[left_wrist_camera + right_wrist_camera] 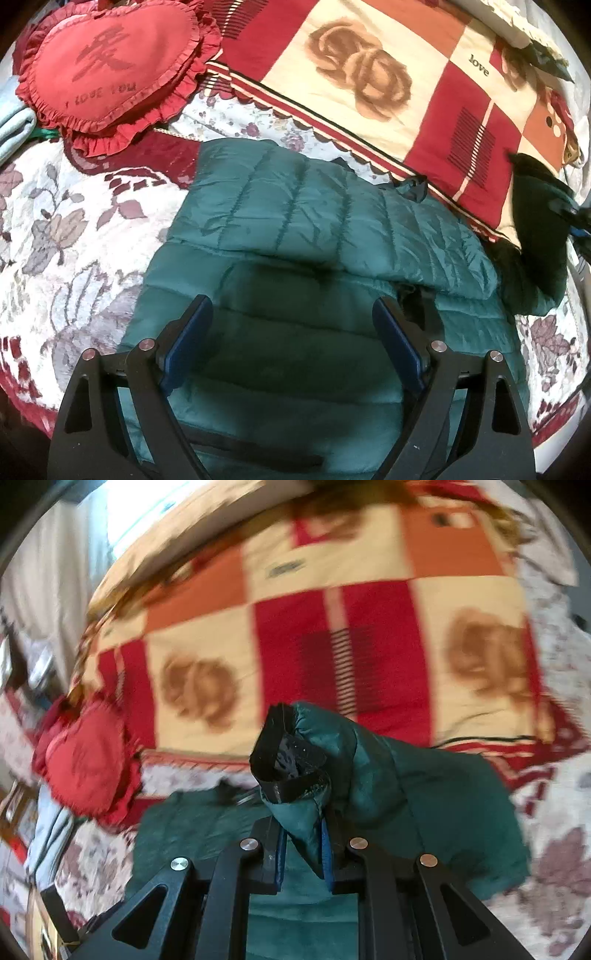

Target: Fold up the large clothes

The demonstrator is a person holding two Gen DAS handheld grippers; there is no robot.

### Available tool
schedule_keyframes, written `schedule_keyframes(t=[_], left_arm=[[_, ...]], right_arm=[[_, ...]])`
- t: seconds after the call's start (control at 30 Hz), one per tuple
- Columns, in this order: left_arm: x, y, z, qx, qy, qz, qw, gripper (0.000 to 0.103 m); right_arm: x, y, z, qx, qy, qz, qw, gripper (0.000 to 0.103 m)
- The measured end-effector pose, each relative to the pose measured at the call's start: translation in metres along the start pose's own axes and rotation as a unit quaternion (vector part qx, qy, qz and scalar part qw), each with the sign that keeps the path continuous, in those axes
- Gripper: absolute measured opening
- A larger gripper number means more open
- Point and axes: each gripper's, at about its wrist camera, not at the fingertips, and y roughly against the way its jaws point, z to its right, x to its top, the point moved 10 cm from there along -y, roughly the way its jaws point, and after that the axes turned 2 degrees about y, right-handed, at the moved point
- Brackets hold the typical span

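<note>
A teal quilted puffer jacket (295, 221) lies on the bed, one sleeve folded across its body. My left gripper (291, 317) is open and empty, hovering just above the jacket's lower body. In the right wrist view, my right gripper (303, 845) is shut on the other teal sleeve (369, 775) near its black cuff (284, 753) and holds it lifted above the jacket (192, 830). That raised sleeve shows as a dark shape (539, 229) at the right of the left wrist view.
The jacket rests on a floral white and maroon bedspread (66, 236). A red, cream and orange checked blanket (369, 85) lies behind it. A red heart-shaped frilled pillow (110, 70) sits at the back left, next to a light blue cloth (14, 125).
</note>
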Motion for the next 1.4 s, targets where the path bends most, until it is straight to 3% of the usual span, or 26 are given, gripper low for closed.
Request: schedule_keyframes(t=[0.3, 0.5, 0.57, 0.6, 0.63, 0.7, 0.87, 1.03, 1.2, 1.37, 1.4], left_arm=[[0.004, 0.002, -0.026, -0.011, 0.034, 0.002, 0.9994, 0.088], [0.006, -0.001, -0.042, -0.014, 0.06, -0.001, 0.9981, 0.088], [0.006, -0.001, -0.045, -0.015, 0.066, -0.002, 0.9977, 0.088], [0.006, 0.0, -0.046, -0.015, 0.067, -0.002, 0.9976, 0.088], [0.007, 0.0, -0.047, -0.016, 0.07, -0.002, 0.9974, 0.088], [0.009, 0.003, -0.048, -0.021, 0.078, -0.001, 0.9968, 0.088], [0.023, 0.013, -0.038, -0.049, 0.102, 0.01, 0.9935, 0.088], [0.037, 0.006, -0.008, -0.077, 0.101, -0.009, 0.9919, 0.088], [0.047, -0.029, 0.017, -0.069, 0.106, -0.045, 0.991, 0.088], [0.054, -0.05, 0.039, -0.062, 0.104, -0.047, 0.9915, 0.088], [0.055, -0.052, 0.043, -0.061, 0.098, -0.046, 0.9923, 0.08]], right_arm=[[-0.048, -0.077, -0.117, 0.07, 0.051, -0.064, 0.994, 0.015], [-0.091, -0.121, -0.151, 0.096, 0.058, -0.131, 0.985, 0.016], [-0.102, -0.128, -0.156, 0.083, 0.08, -0.135, 0.984, 0.033], [-0.105, -0.128, -0.159, 0.089, 0.084, -0.134, 0.983, 0.053], [-0.106, -0.125, -0.162, 0.102, 0.084, -0.134, 0.982, 0.067], [-0.105, -0.117, -0.166, 0.113, 0.084, -0.131, 0.981, 0.071], [-0.087, -0.066, -0.14, 0.116, 0.064, -0.089, 0.987, 0.071], [-0.083, -0.01, -0.073, 0.085, -0.007, -0.045, 0.995, 0.08], [-0.09, 0.016, -0.017, 0.062, -0.064, -0.03, 0.996, 0.081], [-0.092, 0.031, 0.022, 0.04, -0.08, -0.024, 0.996, 0.081], [-0.091, 0.032, 0.03, 0.035, -0.084, -0.022, 0.996, 0.081]])
